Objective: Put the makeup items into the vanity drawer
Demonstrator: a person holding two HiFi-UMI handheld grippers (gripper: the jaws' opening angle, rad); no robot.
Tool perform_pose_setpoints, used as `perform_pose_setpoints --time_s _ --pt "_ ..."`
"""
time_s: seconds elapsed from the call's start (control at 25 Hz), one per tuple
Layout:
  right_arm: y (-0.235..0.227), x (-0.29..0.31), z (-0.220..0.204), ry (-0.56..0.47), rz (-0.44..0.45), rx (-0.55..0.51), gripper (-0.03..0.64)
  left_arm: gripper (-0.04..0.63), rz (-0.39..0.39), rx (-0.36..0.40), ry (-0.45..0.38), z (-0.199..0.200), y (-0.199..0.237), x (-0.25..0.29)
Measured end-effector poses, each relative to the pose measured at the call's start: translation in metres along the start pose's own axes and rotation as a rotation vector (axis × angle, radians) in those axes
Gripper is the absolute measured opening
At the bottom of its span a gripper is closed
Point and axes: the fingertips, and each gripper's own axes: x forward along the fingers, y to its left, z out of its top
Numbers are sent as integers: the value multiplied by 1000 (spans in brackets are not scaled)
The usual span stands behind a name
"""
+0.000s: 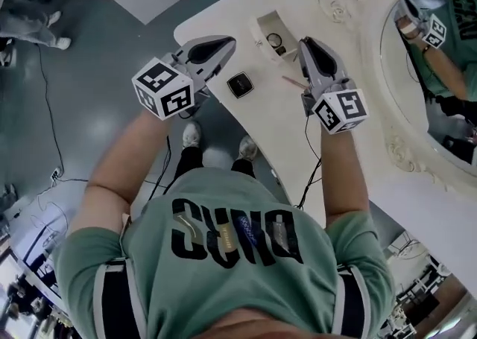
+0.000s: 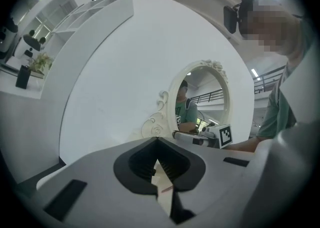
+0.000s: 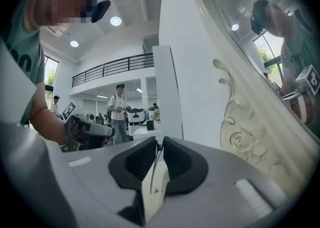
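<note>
With the left gripper [image 1: 226, 45] and right gripper [image 1: 305, 45] both closed narrow on nothing, the compact [image 1: 240, 84] near the drawer [image 1: 258, 28] could be knocked off the vanity [image 1: 283, 132] if it is approached before the jaws are opened.

Left gripper [image 1: 229, 42] closed; right gripper [image 1: 304, 42] apparently closed.

Left hand-held gripper [image 1: 223, 47] and right hand-held gripper [image 1: 305, 45]: grey bodies, marker cubes [image 1: 165, 88] patterned in black-and-white squares. Table [image 1: 283, 136]: cream-white. Compact [image 1: 240, 84] between the hand-held grippers: glossy black. Stick [image 1: 293, 82] beside the right one: pink. Shirt [image 1: 223, 203]: green, with black lettering. Floor [image 1: 97, 69]: dark grey.
</note>
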Motion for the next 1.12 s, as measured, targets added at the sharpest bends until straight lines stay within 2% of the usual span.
perform_pose_setpoints --time_s 0.2,0.44,0.8,1.12 --pt "-23 53 -46 66 -2 -20 57 0 8 -34 42 -30 39 31" --pt "-33 97 -77 143 11 -63 58 0 3 -48 56 -47 65 48" --pt "-20 119 -81 136 14 -174 64 0 -8 -56 63 -54 71 52" --pt "-21 116 -80 137 -8 -184 75 0 -14 -47 62 -54 69 52"
